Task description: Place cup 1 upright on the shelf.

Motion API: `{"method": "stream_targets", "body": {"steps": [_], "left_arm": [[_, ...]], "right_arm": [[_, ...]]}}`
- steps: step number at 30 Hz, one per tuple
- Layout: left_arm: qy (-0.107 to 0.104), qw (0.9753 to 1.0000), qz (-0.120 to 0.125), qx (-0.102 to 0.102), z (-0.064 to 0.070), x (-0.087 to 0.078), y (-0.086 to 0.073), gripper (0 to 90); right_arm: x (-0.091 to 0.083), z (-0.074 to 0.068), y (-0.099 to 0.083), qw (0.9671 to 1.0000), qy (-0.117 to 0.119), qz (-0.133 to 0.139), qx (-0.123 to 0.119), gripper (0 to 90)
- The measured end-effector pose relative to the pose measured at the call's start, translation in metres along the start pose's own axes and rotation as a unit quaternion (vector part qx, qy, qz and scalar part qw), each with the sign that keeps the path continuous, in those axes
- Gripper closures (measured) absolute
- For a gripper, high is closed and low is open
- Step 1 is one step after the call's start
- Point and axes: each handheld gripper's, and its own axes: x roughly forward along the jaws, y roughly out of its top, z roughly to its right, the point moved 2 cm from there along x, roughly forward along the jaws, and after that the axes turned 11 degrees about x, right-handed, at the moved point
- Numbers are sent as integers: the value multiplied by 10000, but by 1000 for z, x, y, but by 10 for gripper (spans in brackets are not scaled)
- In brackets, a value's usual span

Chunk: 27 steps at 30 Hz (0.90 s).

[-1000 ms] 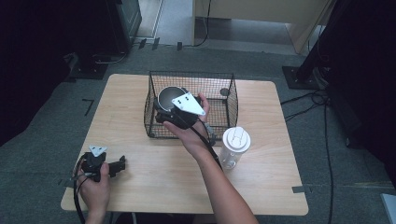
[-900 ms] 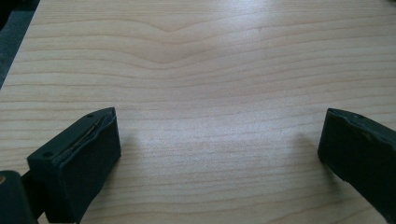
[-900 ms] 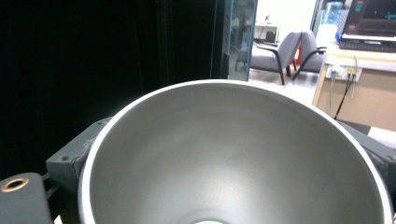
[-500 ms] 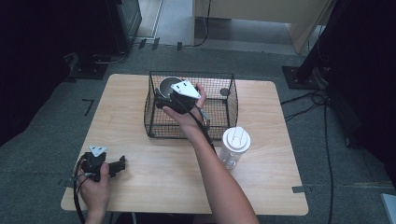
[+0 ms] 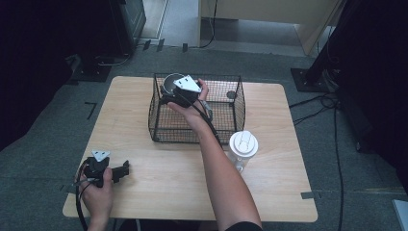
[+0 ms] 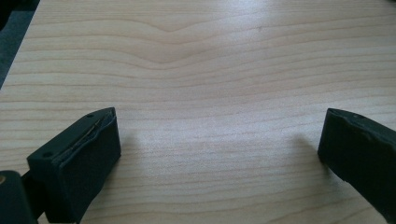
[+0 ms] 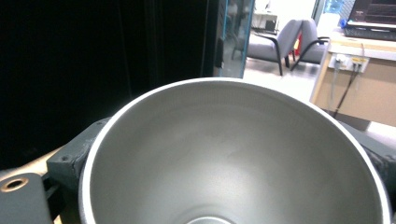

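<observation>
In the high view, the right gripper (image 5: 169,94) sits at the upper left of the black wire basket (image 5: 239,113), just above the centre of the frame, with the person's right hand (image 5: 192,103) wrapped around its body and the forearm running down to the bottom edge. A round metal cup (image 5: 169,83) shows at the gripper's far end, at the basket's upper left corner, tipped so that its open mouth faces the camera that rides on the gripper. In the right gripper view that cup (image 7: 233,154) takes up the lower and middle part of the frame, its brushed grey inside and bright rim turned toward the lens, and the two black jaws press against its outer wall on the left and right, closed on it. The left gripper (image 5: 118,172) rests low at the lower left of the high view, on the wooden table (image 5: 288,159), held by the left hand (image 5: 96,192). In the left gripper view its jaws stand wide apart at the lower left and lower right corners with bare wood grain between them, gripping nothing. A white-lidded bottle (image 5: 243,144) stands on the table just below the basket's lower right corner.
</observation>
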Motion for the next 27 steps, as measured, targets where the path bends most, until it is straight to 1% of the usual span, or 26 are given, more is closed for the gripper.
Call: {"method": "stream_targets", "body": {"steps": [4, 7, 8, 11, 15, 17, 20, 24, 27], "left_arm": [[0, 10000, -4, 2, 0, 0, 0, 0], [1, 10000, 1, 3, 0, 0, 0, 0], [-1, 10000, -4, 1, 0, 0, 0, 0], [-1, 10000, -5, 1, 0, 0, 0, 0], [-3, 10000, -5, 1, 0, 0, 0, 0], [-2, 10000, -6, 3, 0, 0, 0, 0], [-2, 10000, -6, 2, 0, 0, 0, 0], [-2, 10000, -6, 4, 0, 0, 0, 0], [-2, 10000, -6, 1, 0, 0, 0, 0]], "right_arm": [[9, 5, -12, 9998, -23, -215, -36, 69], [15, 8, -20, 9990, 31, -432, 58, 69], [16, 8, -22, 9989, 44, -464, 81, 69], [22, 9, -27, 9974, 84, -711, 101, 69], [27, 7, -30, 9948, 213, -998, 61, 69], [28, 6, -30, 9945, 269, -1010, 98, 69], [28, 5, -31, 9944, 302, -1010, 62, 69], [28, 8, -30, 9936, 244, -1073, 260, 67], [28, 9, -30, 9932, 253, -1095, 313, 66]]}}
